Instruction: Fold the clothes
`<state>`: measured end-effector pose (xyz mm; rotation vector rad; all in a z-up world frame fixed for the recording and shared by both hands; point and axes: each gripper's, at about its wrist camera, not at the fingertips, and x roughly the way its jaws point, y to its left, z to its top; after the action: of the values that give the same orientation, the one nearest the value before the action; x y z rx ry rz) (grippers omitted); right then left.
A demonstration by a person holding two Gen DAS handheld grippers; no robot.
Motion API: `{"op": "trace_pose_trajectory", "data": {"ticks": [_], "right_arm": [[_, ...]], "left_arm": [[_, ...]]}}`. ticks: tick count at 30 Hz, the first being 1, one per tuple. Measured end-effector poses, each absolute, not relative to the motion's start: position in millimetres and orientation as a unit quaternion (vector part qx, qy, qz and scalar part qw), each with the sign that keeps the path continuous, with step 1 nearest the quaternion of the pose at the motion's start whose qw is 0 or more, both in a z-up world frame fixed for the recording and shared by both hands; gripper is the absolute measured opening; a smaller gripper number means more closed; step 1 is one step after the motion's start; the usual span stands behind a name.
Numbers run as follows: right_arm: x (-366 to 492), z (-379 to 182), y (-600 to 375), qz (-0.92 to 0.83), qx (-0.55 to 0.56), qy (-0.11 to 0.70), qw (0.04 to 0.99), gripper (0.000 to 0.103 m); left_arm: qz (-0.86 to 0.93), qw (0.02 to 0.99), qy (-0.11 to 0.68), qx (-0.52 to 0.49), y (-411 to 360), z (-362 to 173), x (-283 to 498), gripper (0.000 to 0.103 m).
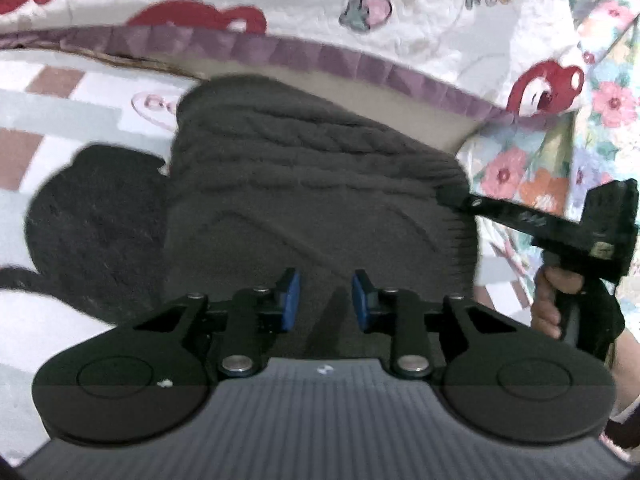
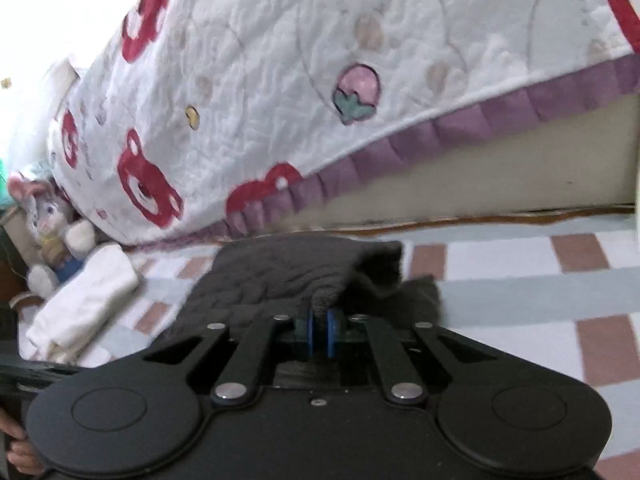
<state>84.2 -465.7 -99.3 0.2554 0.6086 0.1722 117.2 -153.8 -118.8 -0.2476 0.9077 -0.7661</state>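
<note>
Checked mat (image 1: 60,128), folded dark cable-knit sweater (image 1: 312,184)

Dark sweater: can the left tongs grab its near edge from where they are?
Probably yes. The left tongs stand open right over the dark sweater, nothing between; the right tongs pinch only its far side edge.

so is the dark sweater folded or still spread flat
Partly folded: the dark sweater is doubled over itself, and the right gripper is shut on one edge, lifting it.

Dark grey cable-knit sweater (image 1: 320,184), partly folded, flat on checked rug.
</note>
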Motion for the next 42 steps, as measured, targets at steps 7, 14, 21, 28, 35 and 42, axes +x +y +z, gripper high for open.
{"op": "trace_pose_trajectory", "data": {"ticks": [7,14,21,28,35,42], "right_arm": [[101.3,-138.9,-471.7,0.045,0.133,0.350,0.926,0.005],[97.6,-137.8,-475.0,0.048,0.148,0.354,0.922,0.012],[79.2,-151.7,-516.8,0.071,0.356,0.327,0.873,0.055],[71.1,-163.6,-529.4,0.079,0.401,0.365,0.836,0.061],[61.2,-175.3,-526.0,0.106,0.382,0.411,0.821,0.065],[58.1,-184.2,-521.3,0.123,0.380,0.428,0.811,0.066]], "left_arm": [[-0.302,0.863,0.388,-0.115,-132.5,-97.7,123.5,0.050],[-0.243,0.841,0.441,-0.197,-88.7,-134.1,149.8,0.056],[-0.274,0.784,0.484,-0.276,-88.4,-159.8,156.5,0.059],[-0.269,0.786,0.485,-0.272,-90.0,-162.3,156.2,0.061],[-0.267,0.785,0.485,-0.276,-93.1,-164.8,156.3,0.067],[-0.259,0.791,0.497,-0.246,-96.3,-162.8,157.1,0.072]]}}
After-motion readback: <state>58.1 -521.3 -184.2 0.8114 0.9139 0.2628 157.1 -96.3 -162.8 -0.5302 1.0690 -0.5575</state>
